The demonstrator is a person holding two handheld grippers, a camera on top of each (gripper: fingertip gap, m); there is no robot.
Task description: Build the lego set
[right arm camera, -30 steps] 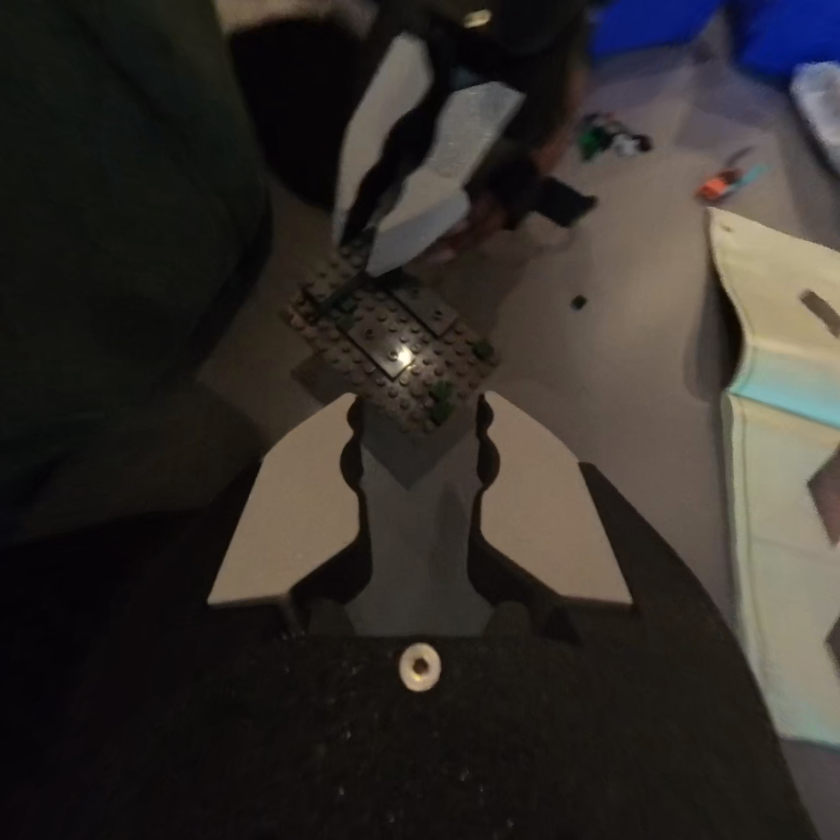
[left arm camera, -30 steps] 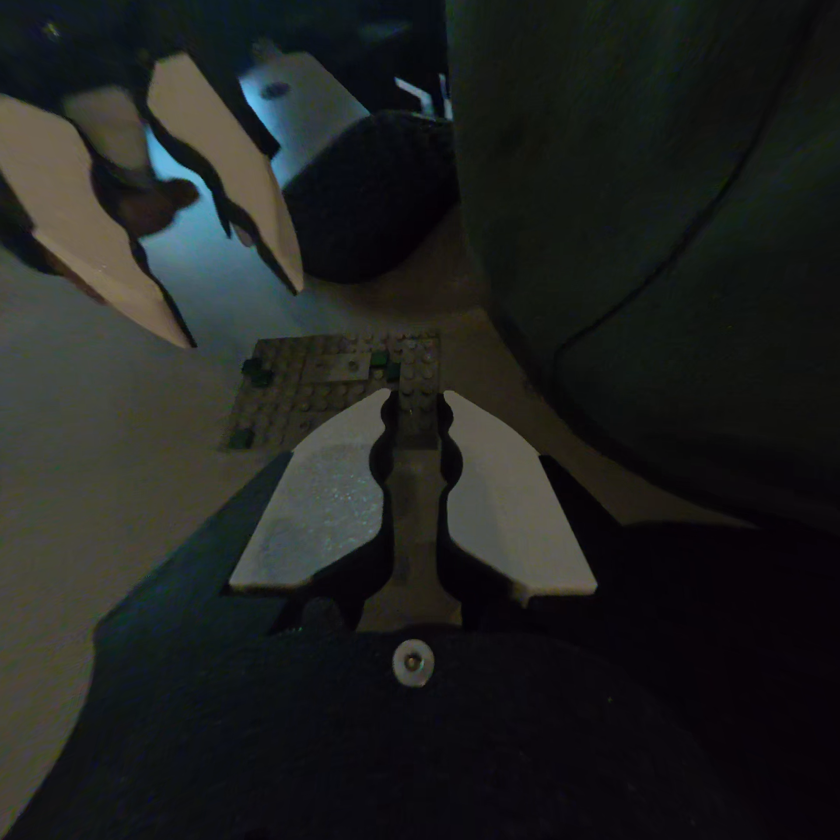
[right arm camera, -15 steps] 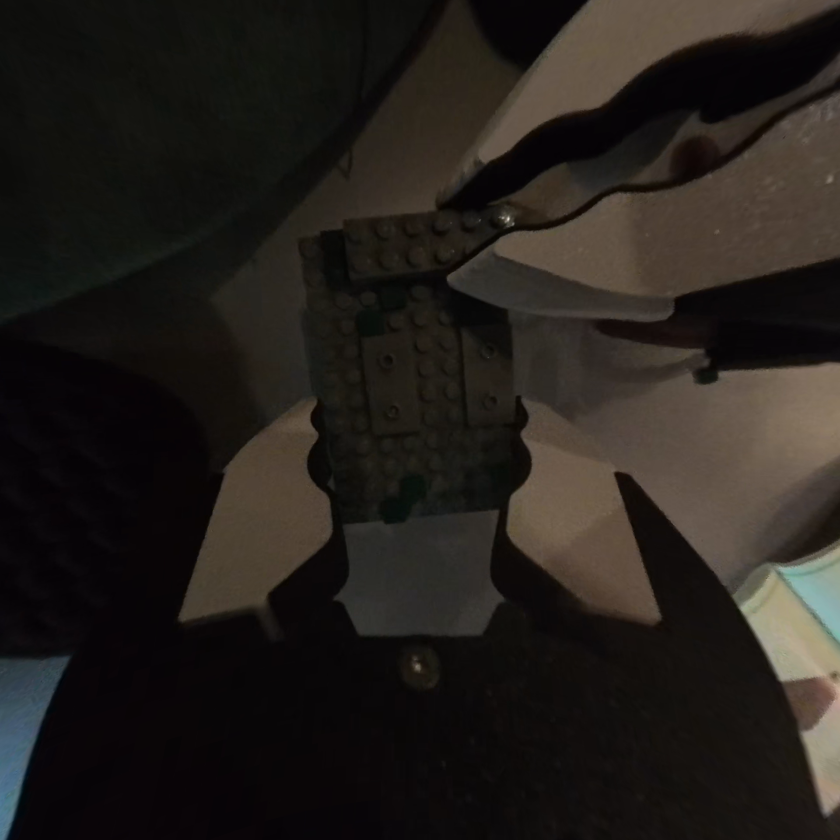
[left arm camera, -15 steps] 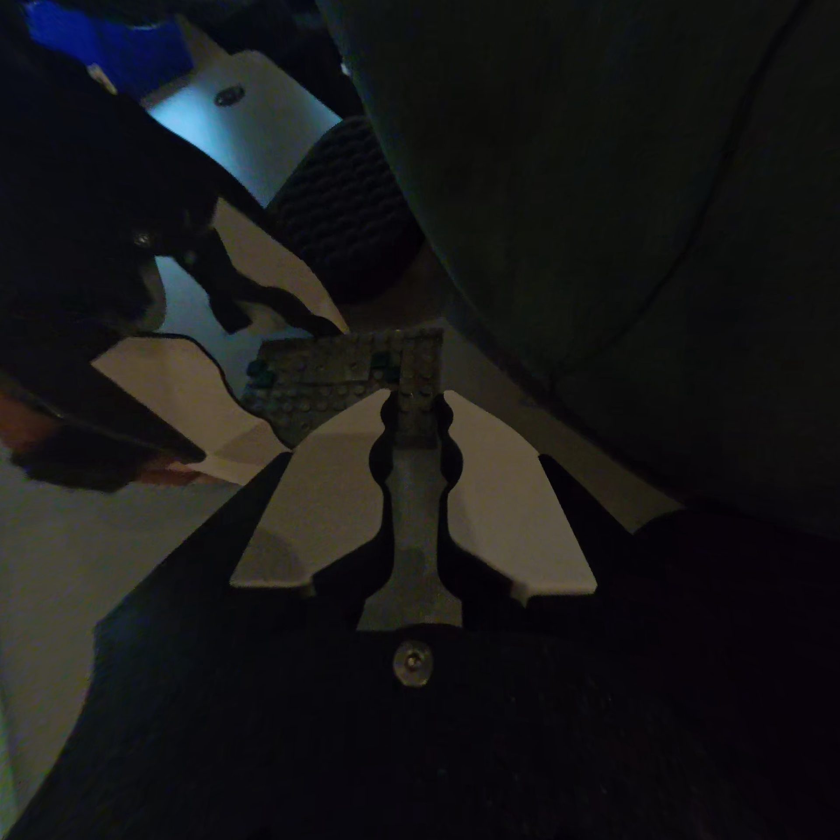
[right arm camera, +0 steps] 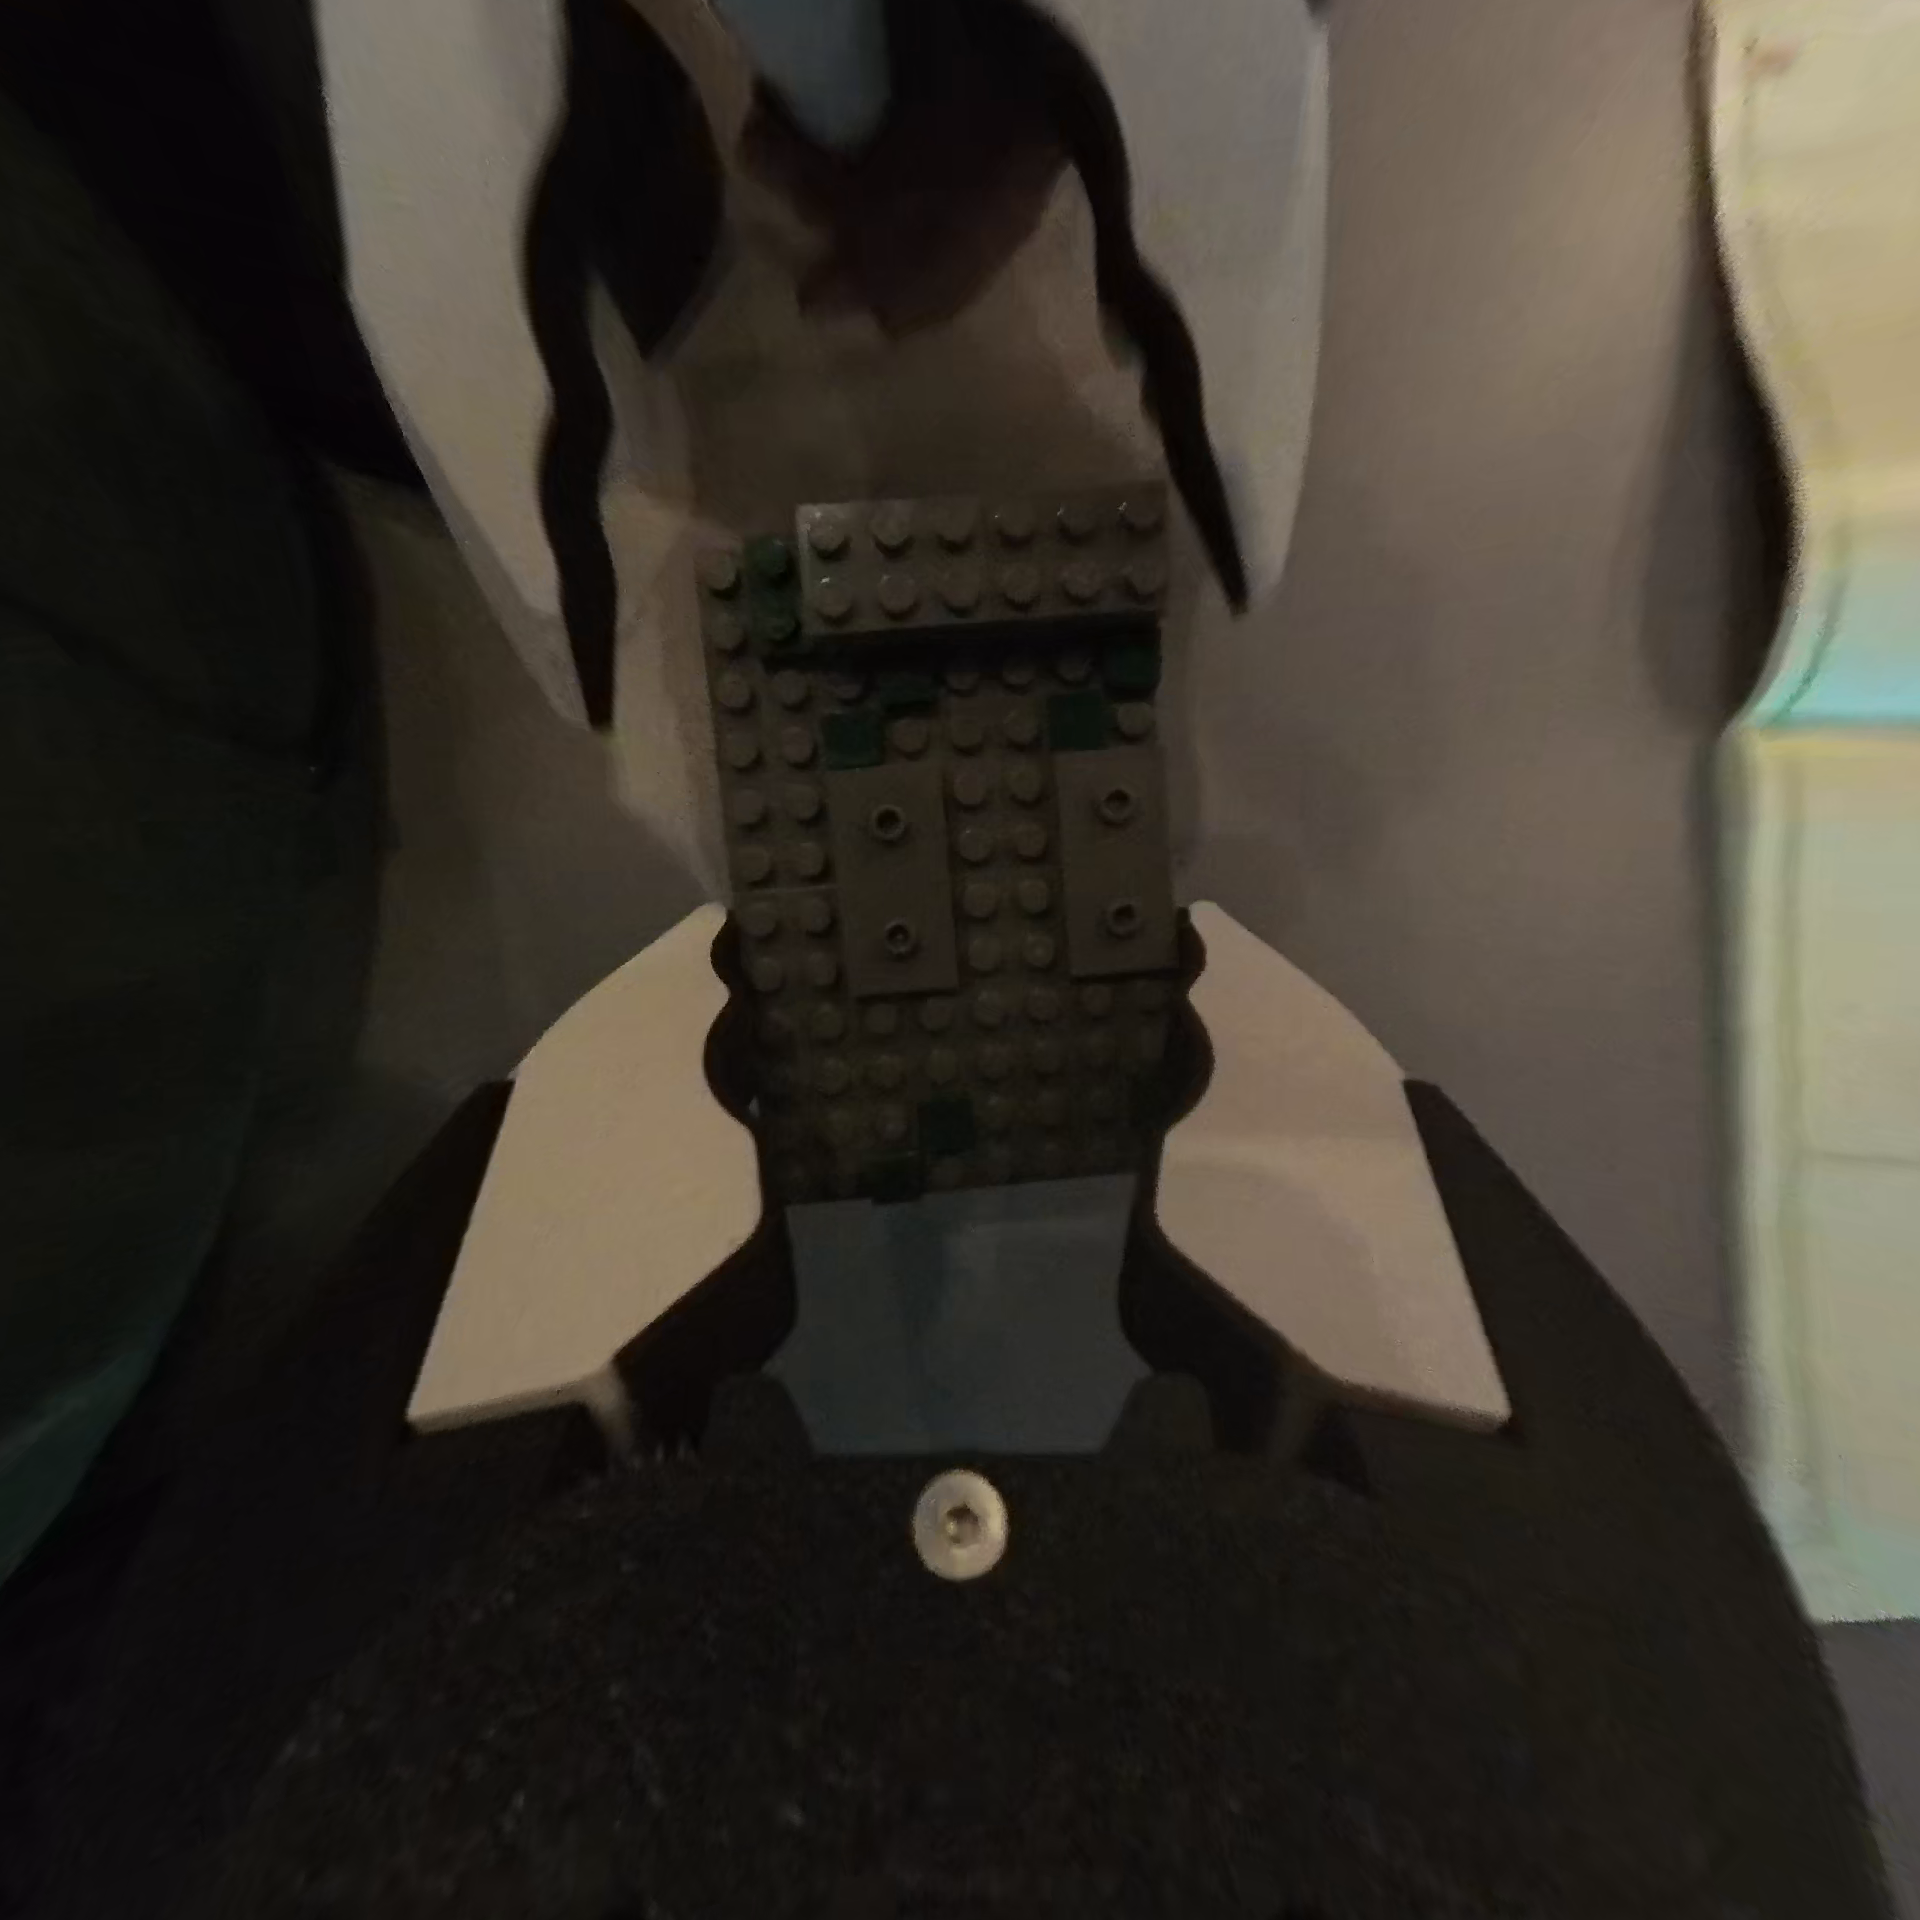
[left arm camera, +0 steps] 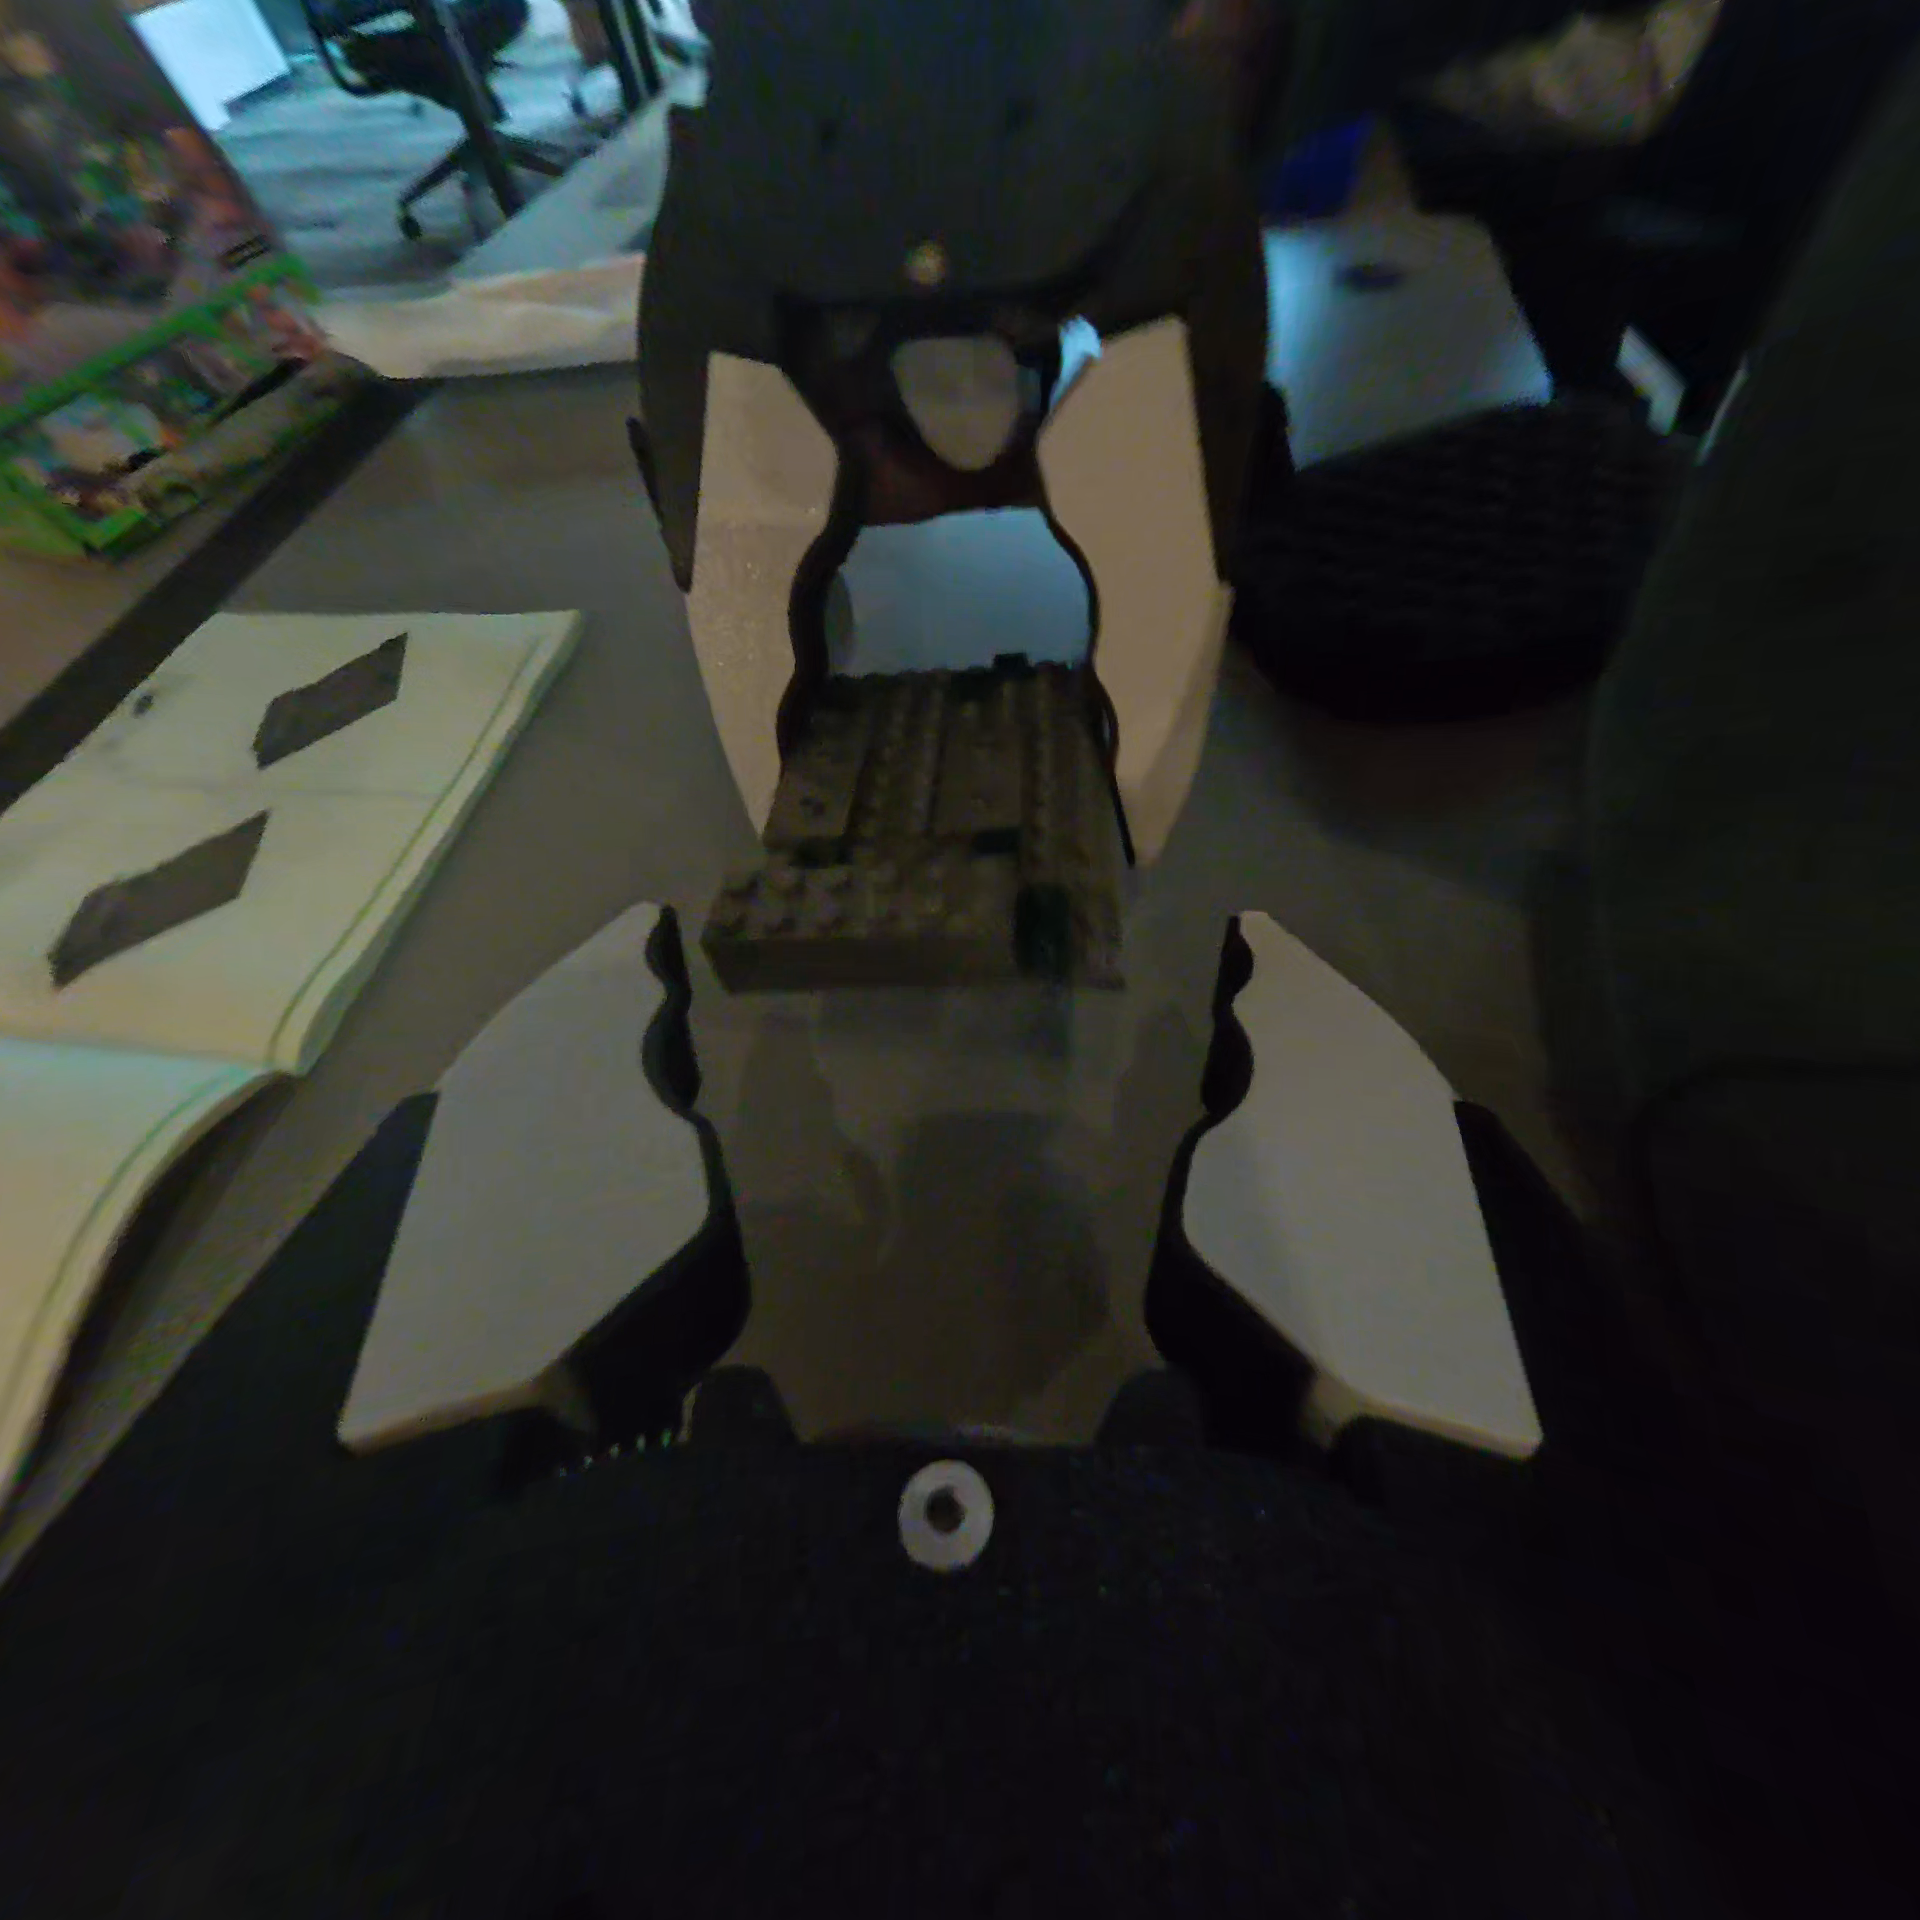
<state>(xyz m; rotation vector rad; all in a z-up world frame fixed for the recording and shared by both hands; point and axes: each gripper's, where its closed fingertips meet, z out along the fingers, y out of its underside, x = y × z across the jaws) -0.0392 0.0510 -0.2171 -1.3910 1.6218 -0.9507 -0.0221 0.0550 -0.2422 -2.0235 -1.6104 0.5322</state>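
The right gripper (right arm camera: 956, 935) is clamping the near end of the grey studded baseplate (right arm camera: 951, 862). The left gripper (left arm camera: 951, 935) is hovering spread wide, just short of the far edge. The risk — a raised grey plate (right arm camera: 982, 571) there looking unseated — pressing could lever the assembly loose.

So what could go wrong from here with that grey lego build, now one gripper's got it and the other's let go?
The right gripper pinches only the near end of the grey lego build, so the far end might sag or swing. The long grey plate at that far end looks only partly seated and could pop off. The open left gripper sits close in front and could knock the build.
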